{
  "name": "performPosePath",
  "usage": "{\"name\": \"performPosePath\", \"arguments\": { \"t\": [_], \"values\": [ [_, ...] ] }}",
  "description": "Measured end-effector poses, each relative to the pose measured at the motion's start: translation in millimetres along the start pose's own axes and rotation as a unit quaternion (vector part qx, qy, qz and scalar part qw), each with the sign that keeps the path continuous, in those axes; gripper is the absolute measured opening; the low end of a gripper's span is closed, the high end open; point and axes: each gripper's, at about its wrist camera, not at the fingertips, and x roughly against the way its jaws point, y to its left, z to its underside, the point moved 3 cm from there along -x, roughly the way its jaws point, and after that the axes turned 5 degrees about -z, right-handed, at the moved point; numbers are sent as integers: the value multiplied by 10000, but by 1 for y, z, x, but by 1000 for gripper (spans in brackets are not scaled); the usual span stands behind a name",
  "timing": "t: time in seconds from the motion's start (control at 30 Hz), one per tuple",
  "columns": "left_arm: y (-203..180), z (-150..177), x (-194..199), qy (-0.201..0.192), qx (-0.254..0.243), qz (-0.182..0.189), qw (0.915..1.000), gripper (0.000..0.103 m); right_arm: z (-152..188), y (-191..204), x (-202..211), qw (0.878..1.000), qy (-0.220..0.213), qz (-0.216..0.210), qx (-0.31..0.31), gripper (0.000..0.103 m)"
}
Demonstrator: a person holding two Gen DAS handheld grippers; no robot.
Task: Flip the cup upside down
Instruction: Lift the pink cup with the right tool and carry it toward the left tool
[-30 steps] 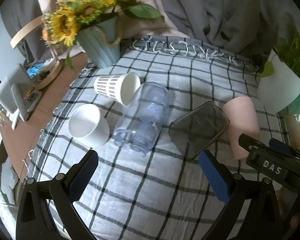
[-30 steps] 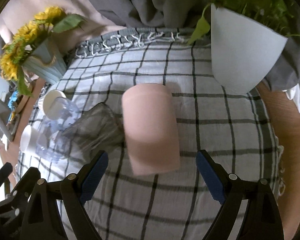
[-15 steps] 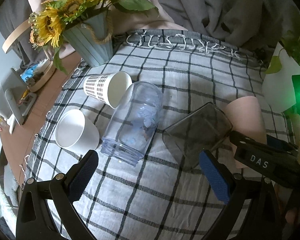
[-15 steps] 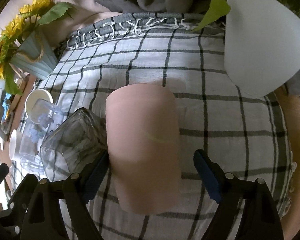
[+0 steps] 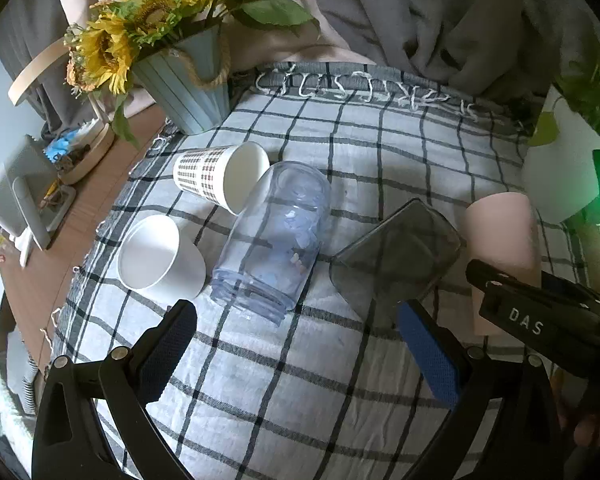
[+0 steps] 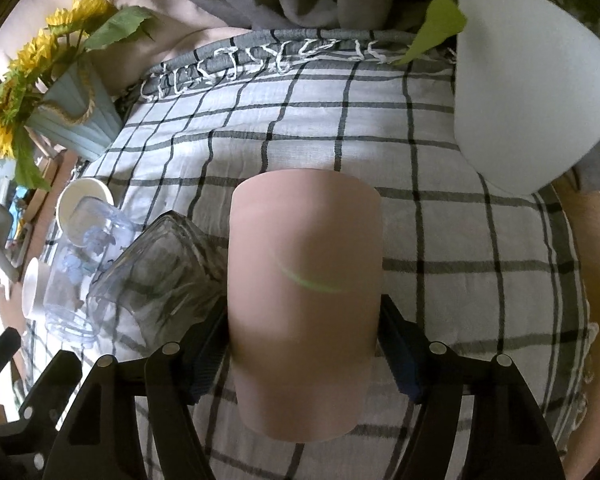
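Observation:
A pink cup (image 6: 304, 288) lies on its side on the checked cloth; it also shows at the right of the left wrist view (image 5: 500, 236). My right gripper (image 6: 302, 348) has its blue pads pressed against both sides of the pink cup. My left gripper (image 5: 300, 352) is open and empty above the cloth, just in front of a clear bluish cup (image 5: 276, 240) lying on its side. A smoky grey square cup (image 5: 396, 256) lies between the clear cup and the pink one.
A checked paper cup (image 5: 220, 178) and a white cup (image 5: 158, 258) lie at the left. A sunflower pot (image 5: 184, 88) stands at the back left, a white plant pot (image 6: 528, 96) at the back right. The wooden table edge (image 5: 60, 256) runs along the left.
My right gripper moved forward around the pink cup and closed its pads onto the cup's sides. My left gripper shifted slightly and stayed open.

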Motion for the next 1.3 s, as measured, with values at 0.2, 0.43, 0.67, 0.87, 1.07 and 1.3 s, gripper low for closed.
{"name": "performPosePath", "arguments": {
  "t": [0.2, 0.43, 0.67, 0.87, 1.07, 1.3],
  "values": [
    [14, 12, 14, -140, -51, 136, 9998, 103, 14, 7, 28, 9998, -189, 51, -36, 70],
    [46, 35, 22, -193, -199, 174, 9995, 103, 40, 32, 53, 9997, -237, 56, -60, 70],
    [89, 55, 20, -138, -264, 169, 9994, 103, 73, 67, 58, 9996, -176, -19, -216, 70],
    [117, 68, 19, -55, -361, 205, 9991, 103, 102, 92, 54, 9988, -104, -79, -481, 70],
    [133, 75, 16, 5, -537, 261, 9982, 103, 119, 110, 46, 9980, 18, -84, -633, 70],
    [140, 78, 8, 89, -694, 305, 9971, 103, 134, 113, 32, 9950, 240, -54, -964, 70]
  ]
}}
